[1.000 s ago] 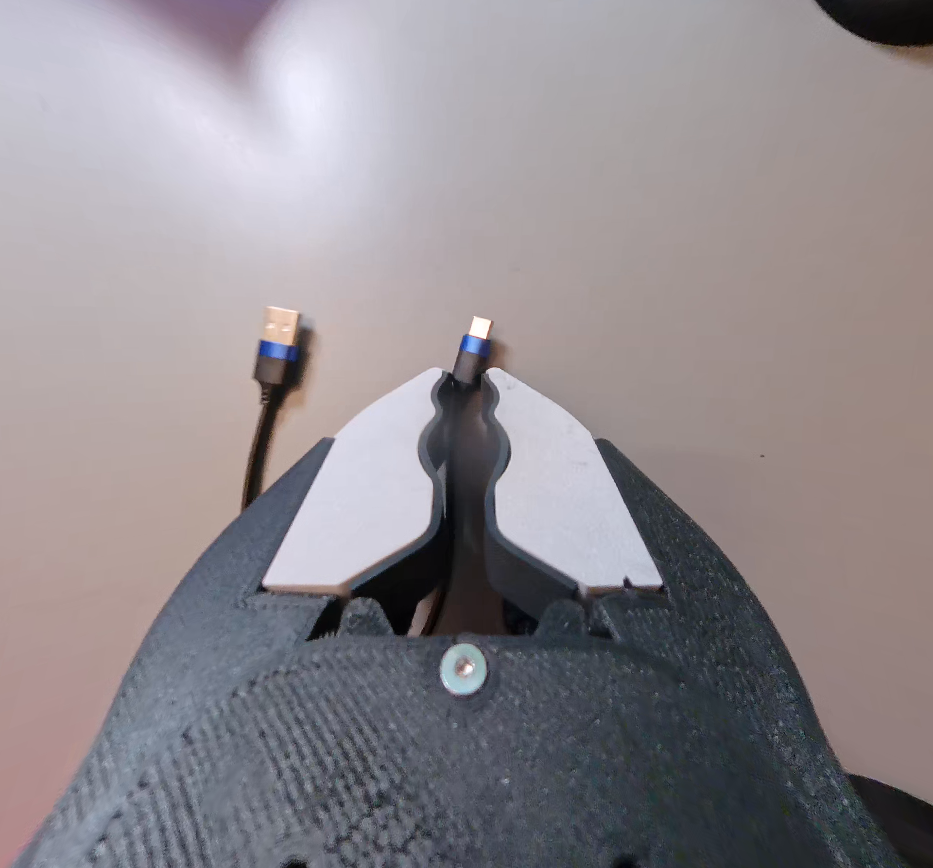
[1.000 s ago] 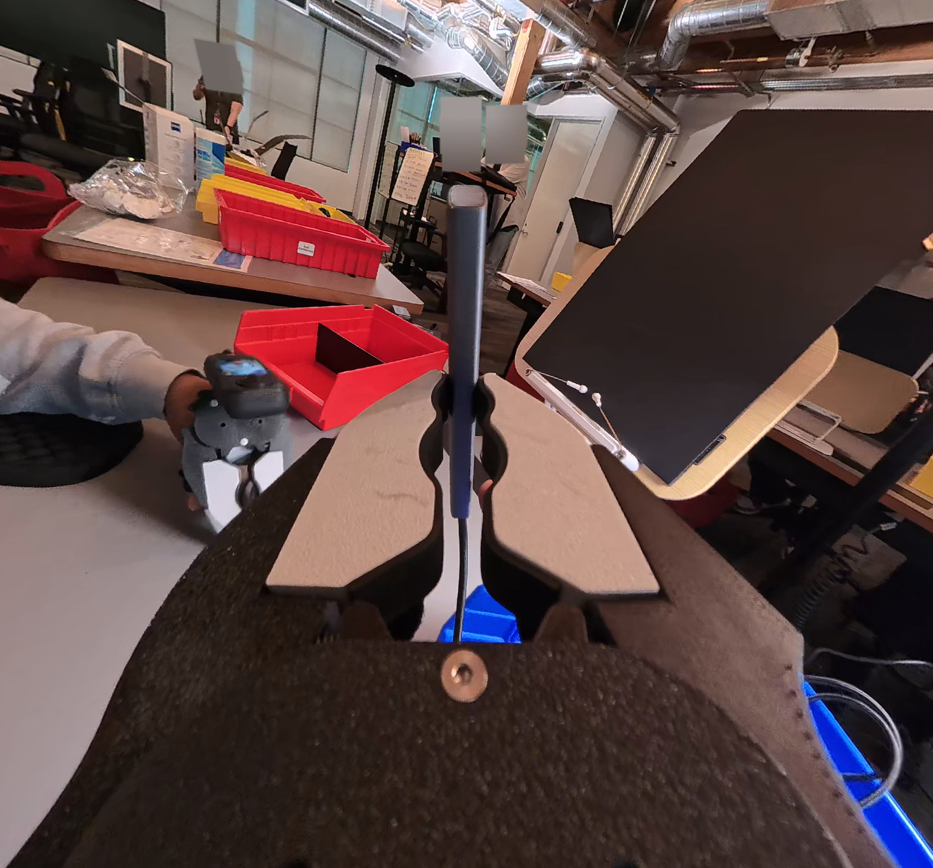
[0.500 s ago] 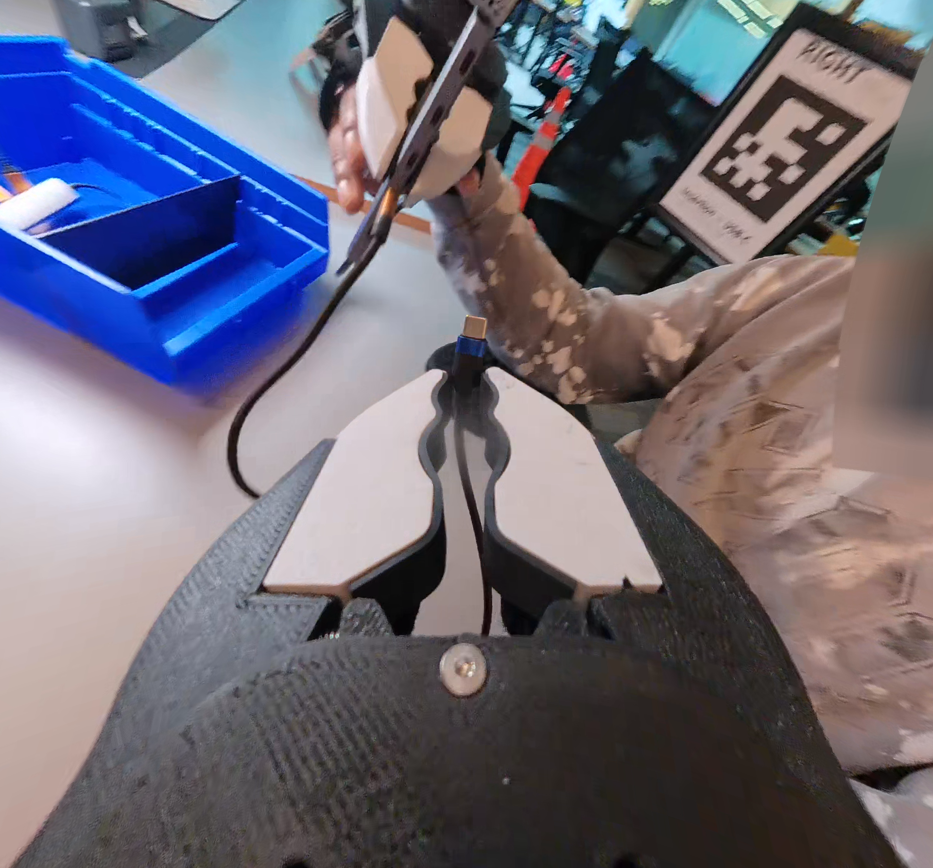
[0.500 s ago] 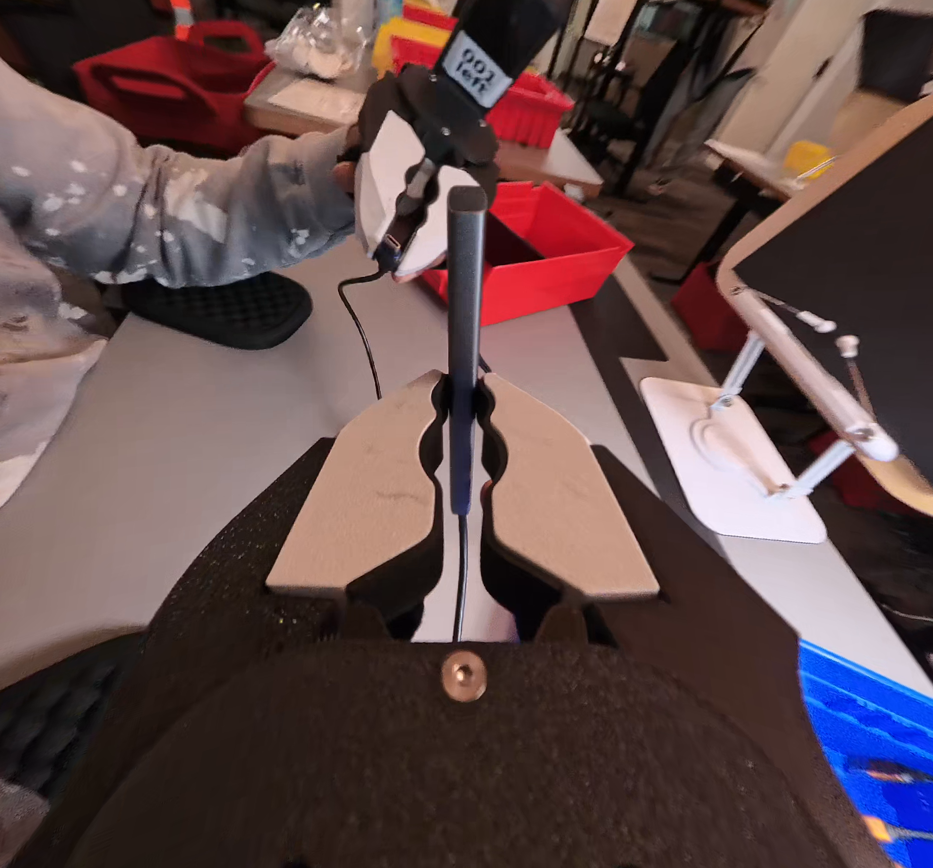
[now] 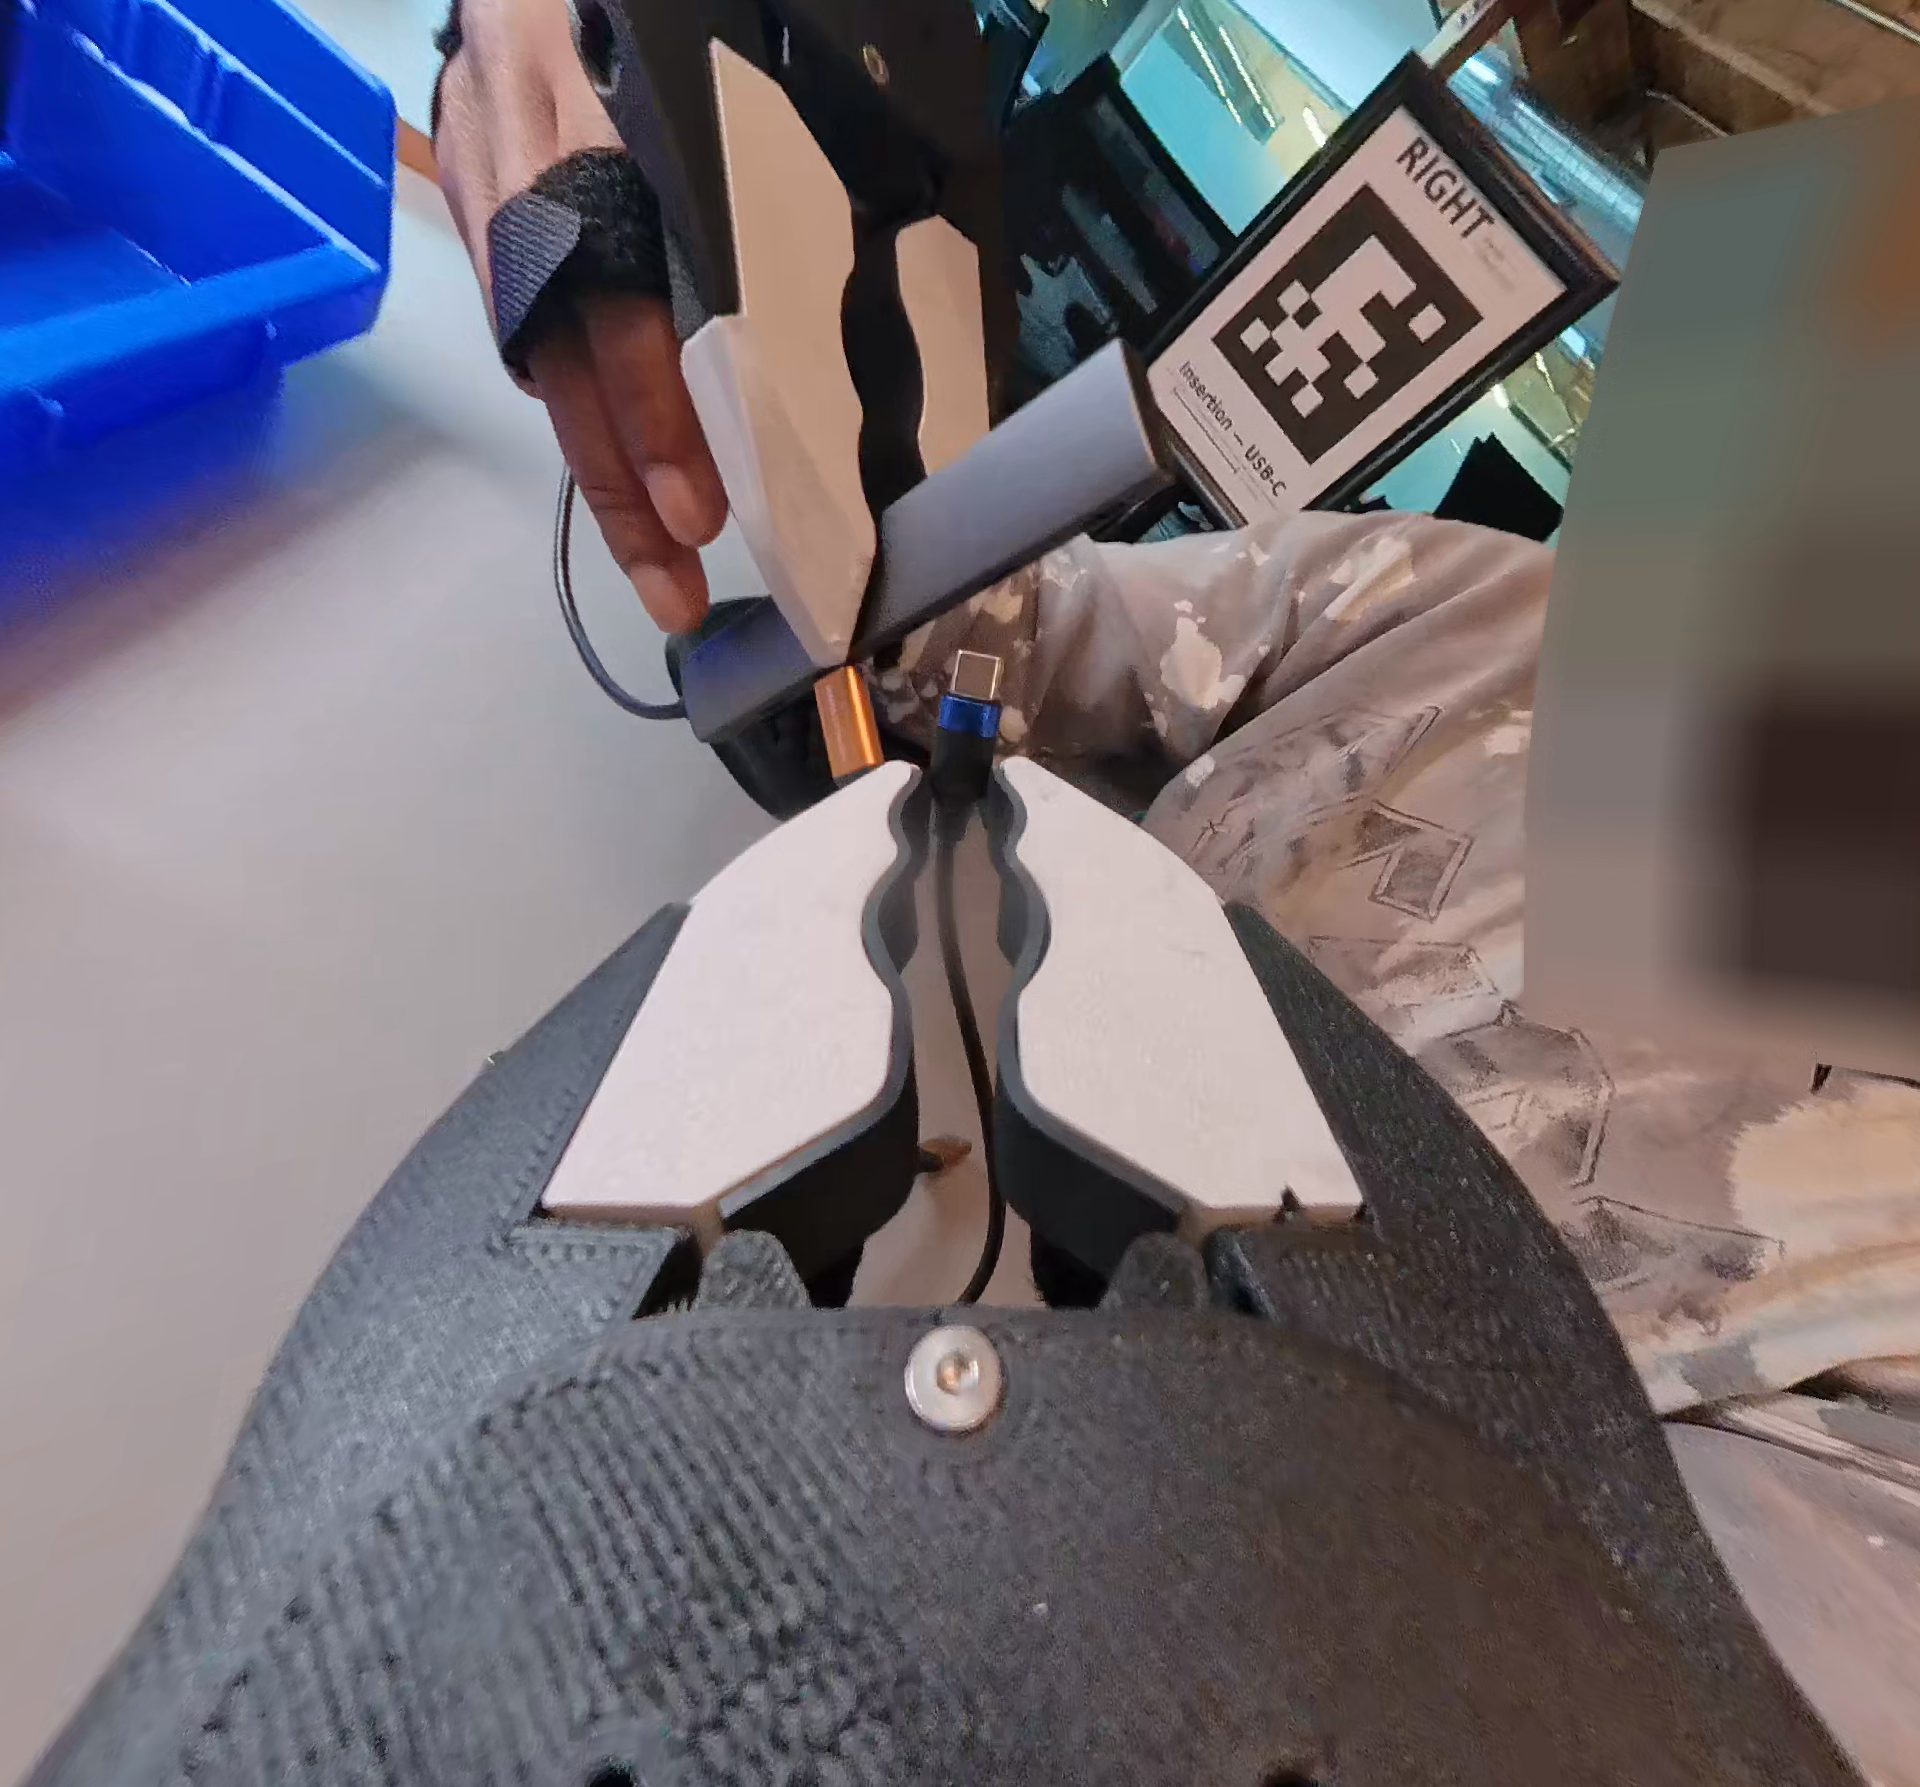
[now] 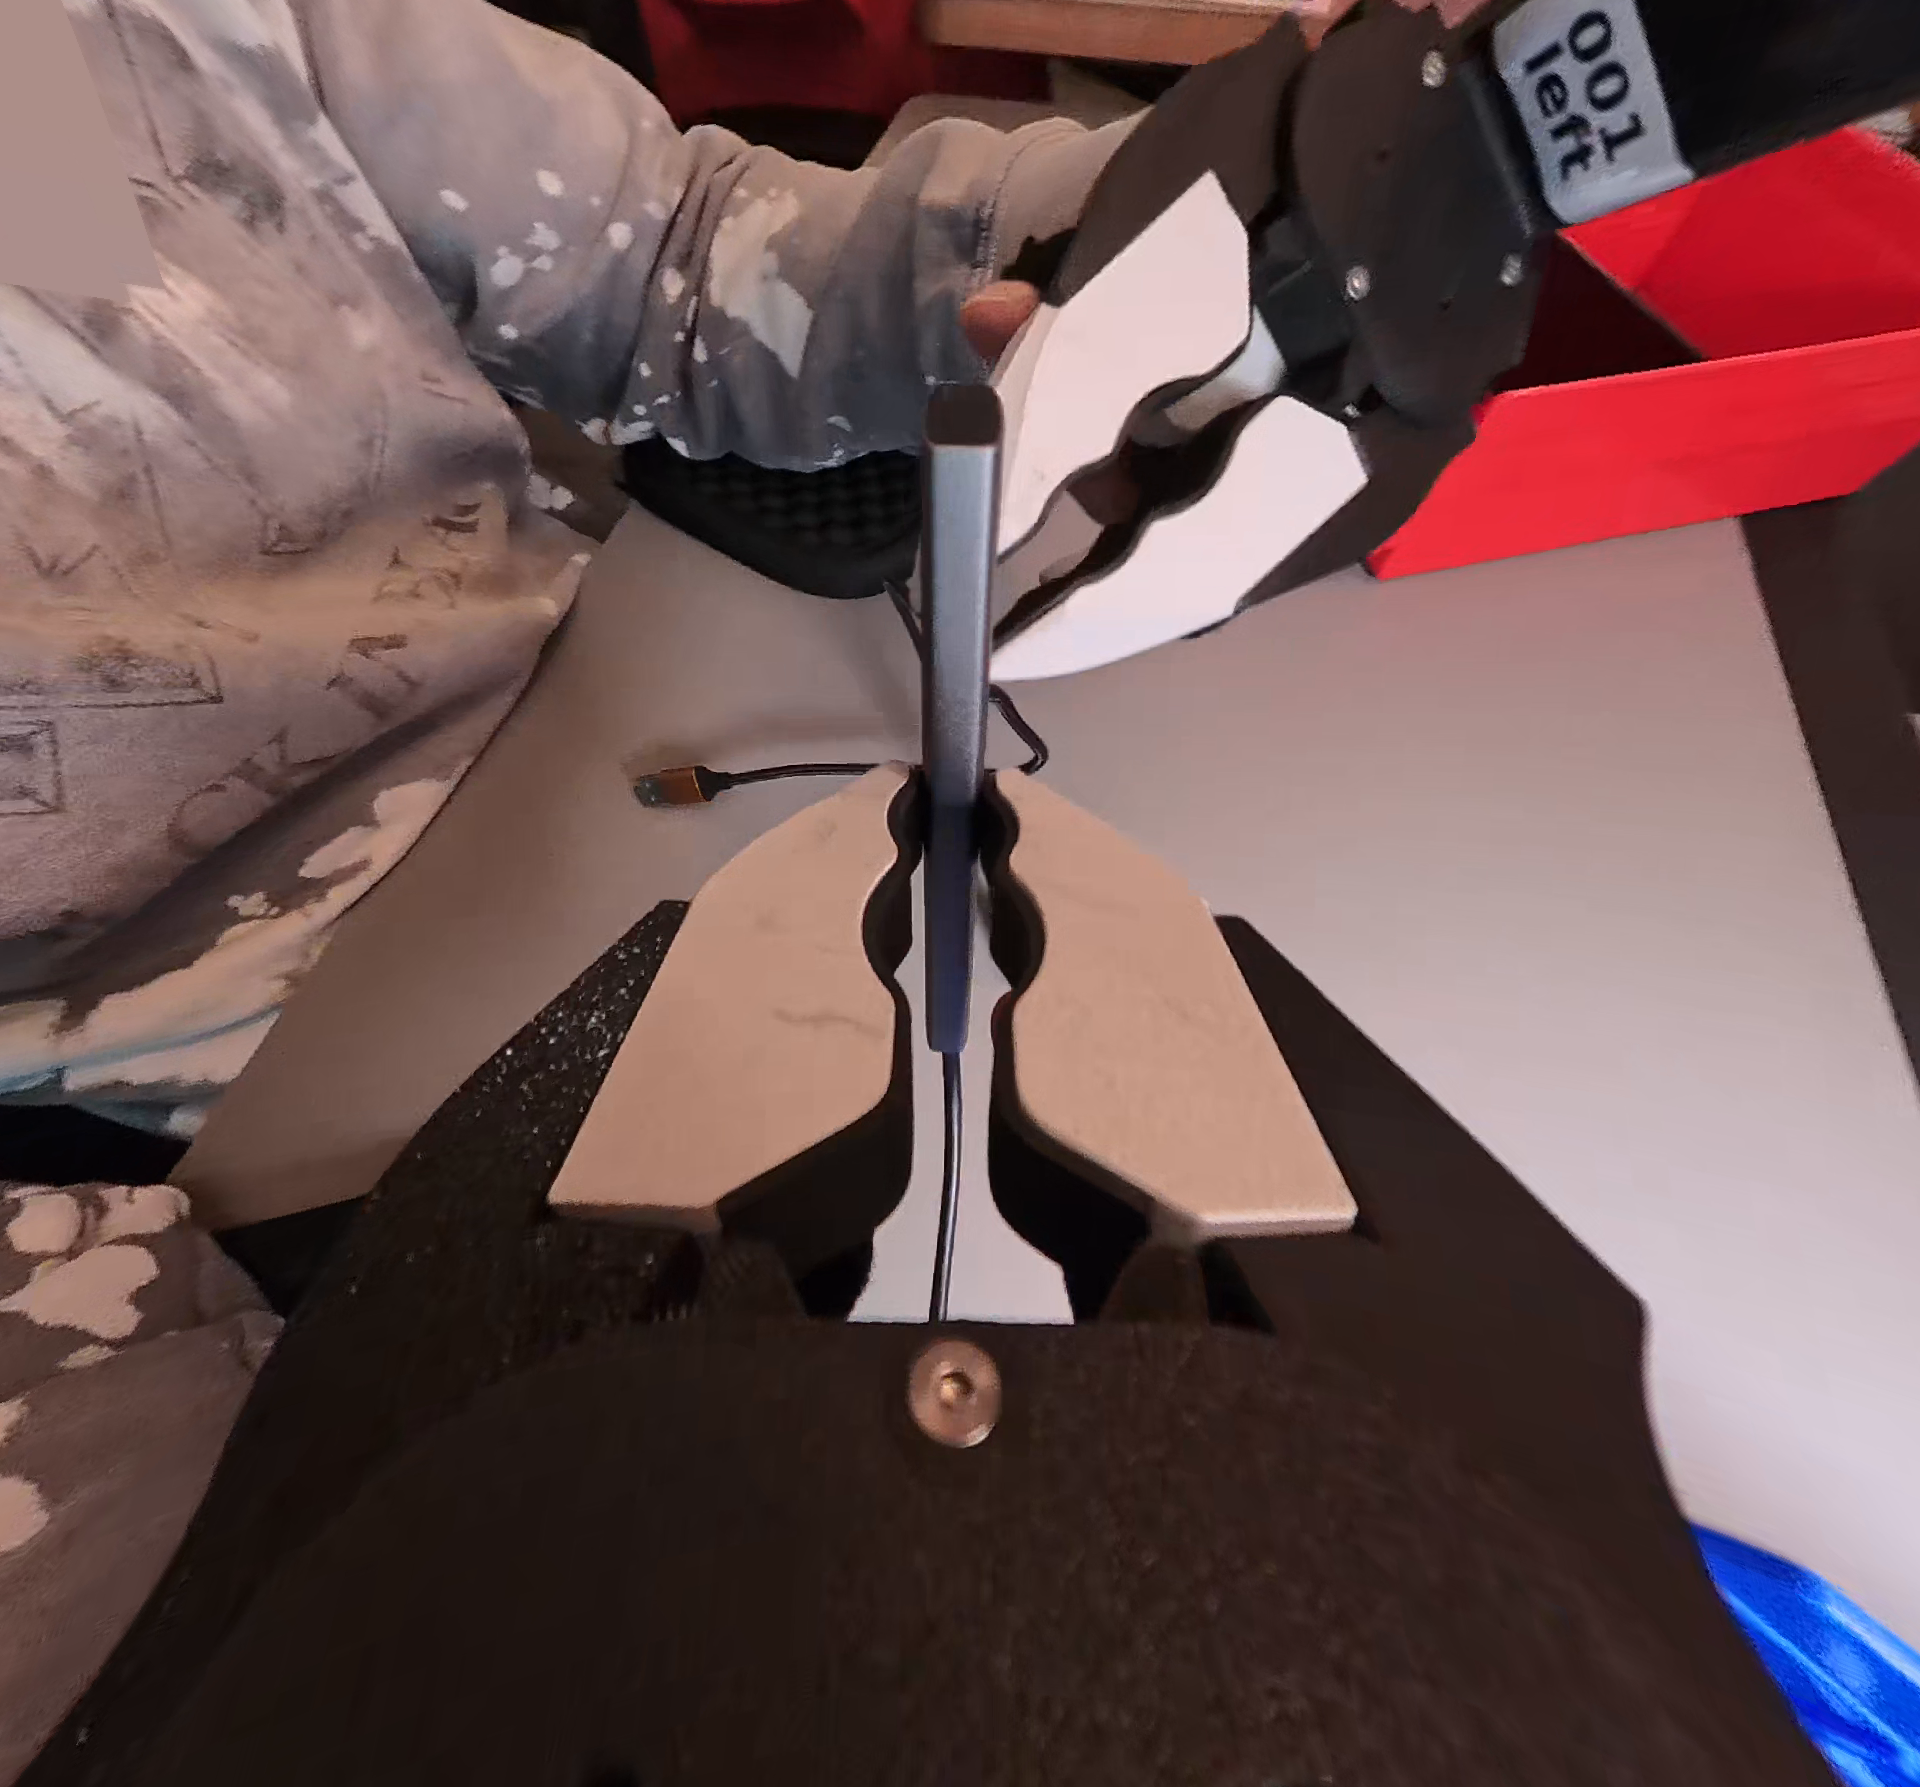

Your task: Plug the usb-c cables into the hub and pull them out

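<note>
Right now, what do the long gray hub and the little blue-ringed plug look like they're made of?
The hub looks like metal, likely brushed aluminum: even matte gray with a soft sheen and crisp edges. The USB-C plug has a bare silvery metal tip, a glossy blue ring that looks like anodized metal, and a black, probably rubbery plastic, sleeve.

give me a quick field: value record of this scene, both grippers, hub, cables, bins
left gripper: shut on blue-collared usb-c plug, tip free, close to the hub, not inserted
right gripper: shut on hub, held edge-on, its cord running back between the fingers
orange plug: already seated in the hub's side
spare cable: orange usb-a end lying on the table
blue bin: on the table
red bin: behind the left gripper
</note>
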Motion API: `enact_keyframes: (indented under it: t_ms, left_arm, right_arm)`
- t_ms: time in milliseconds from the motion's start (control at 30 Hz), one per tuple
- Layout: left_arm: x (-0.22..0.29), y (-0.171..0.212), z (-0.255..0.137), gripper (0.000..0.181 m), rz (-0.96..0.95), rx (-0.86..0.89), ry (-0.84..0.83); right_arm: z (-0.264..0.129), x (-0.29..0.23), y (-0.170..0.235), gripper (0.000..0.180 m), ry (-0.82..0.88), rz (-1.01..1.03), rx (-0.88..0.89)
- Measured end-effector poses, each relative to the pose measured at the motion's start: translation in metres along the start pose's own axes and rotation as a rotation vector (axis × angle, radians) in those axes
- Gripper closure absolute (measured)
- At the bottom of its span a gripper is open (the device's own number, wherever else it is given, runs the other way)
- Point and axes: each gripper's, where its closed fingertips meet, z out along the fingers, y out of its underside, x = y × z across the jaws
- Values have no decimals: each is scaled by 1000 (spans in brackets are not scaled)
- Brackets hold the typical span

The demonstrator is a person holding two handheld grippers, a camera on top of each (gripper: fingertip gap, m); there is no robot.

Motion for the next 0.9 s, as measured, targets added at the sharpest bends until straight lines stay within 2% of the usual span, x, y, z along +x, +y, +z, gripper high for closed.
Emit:
enact_keyframes:
  t_ms: [400, 900]
  left_arm:
    - [-21, 26, 12, 170, -98, -108, 10]
    - [-32, 38, 11, 170, -185, -125, 68]
  right_arm:
    - [20, -1, 25, 170, -54, 30, -131]
    - [26, 1, 37, 170, 89, -68, -404]
